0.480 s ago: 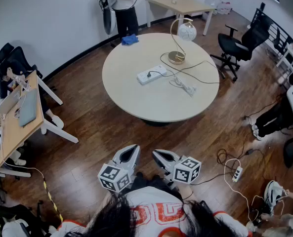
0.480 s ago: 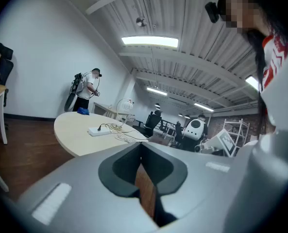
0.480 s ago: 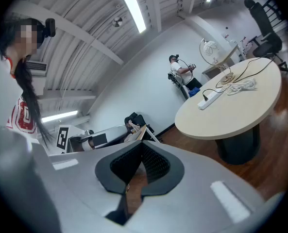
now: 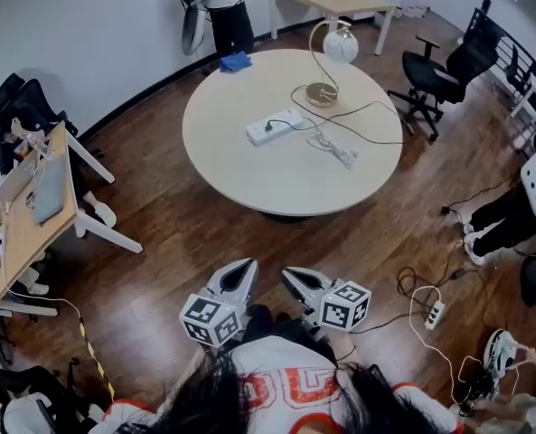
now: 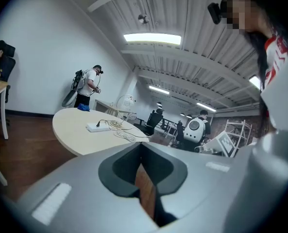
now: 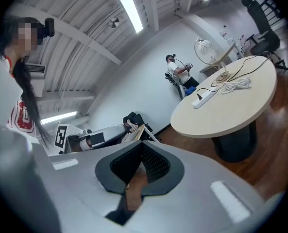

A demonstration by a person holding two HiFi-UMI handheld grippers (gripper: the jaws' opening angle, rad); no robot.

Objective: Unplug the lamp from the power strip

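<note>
The lamp, with a gold base (image 4: 323, 94) and a white globe (image 4: 341, 45), stands on the far side of the round table (image 4: 249, 174). Its black cord runs to a plug in the white power strip (image 4: 275, 127); the strip also shows in the left gripper view (image 5: 96, 127) and the right gripper view (image 6: 204, 97). A coiled white cable (image 4: 333, 148) lies beside it. My left gripper (image 4: 241, 270) and right gripper (image 4: 294, 278) hover low over the wooden floor, well short of the table. Both are shut with nothing between their jaws.
A person (image 4: 229, 7) stands at the far wall. A blue cloth (image 4: 236, 61) lies on the table's far edge. Black office chairs (image 4: 441, 78) stand to the right, a wooden desk (image 4: 32, 208) to the left. A second power strip (image 4: 435, 315) with cables lies on the floor.
The table has shifted slightly up and left in the head view. Both grippers keep nearly the same places, still shut.
</note>
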